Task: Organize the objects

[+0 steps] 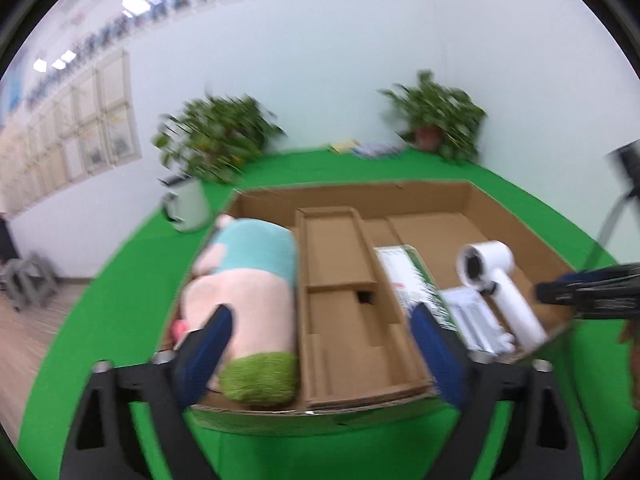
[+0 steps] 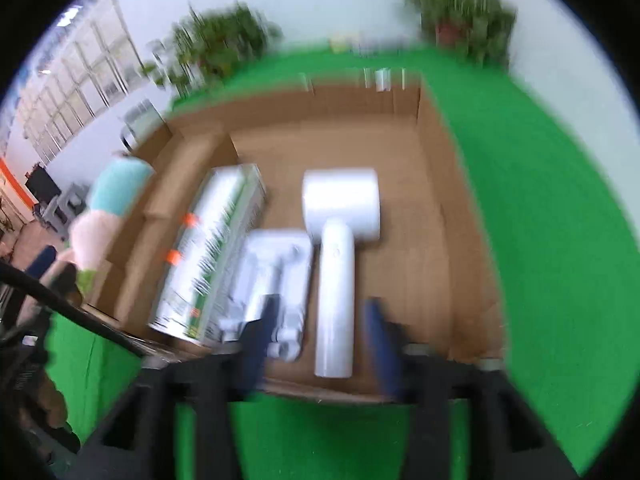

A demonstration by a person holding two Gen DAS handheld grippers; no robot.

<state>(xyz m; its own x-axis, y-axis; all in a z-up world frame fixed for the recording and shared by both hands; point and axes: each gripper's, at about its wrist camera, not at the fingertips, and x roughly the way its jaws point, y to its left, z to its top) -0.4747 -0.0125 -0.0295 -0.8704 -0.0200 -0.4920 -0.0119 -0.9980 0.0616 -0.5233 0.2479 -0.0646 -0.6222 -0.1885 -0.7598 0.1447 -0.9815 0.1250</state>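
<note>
A shallow cardboard box (image 1: 472,196) (image 2: 436,168) lies on the green carpet. In its left compartment rests a plush roll (image 1: 248,296) (image 2: 116,196) in teal, pink and green. A white hair dryer (image 1: 500,284) (image 2: 338,248), a white and green carton (image 1: 412,280) (image 2: 212,248) and a white moulded tray (image 1: 476,320) (image 2: 276,276) lie in the right compartment. My left gripper (image 1: 320,332) stands wide open over the box's near edge, nothing between its fingers. My right gripper (image 2: 320,320) is open, its blue fingers either side of the dryer's handle without pressing it.
The box's middle compartments (image 1: 340,280) hold nothing. Two potted plants (image 1: 216,136) (image 1: 436,116) stand against the far wall, with a white bin (image 1: 186,204) by the left one. Some flat items (image 1: 364,148) lie on the carpet behind the box. Bare green carpet (image 2: 540,200) surrounds the box.
</note>
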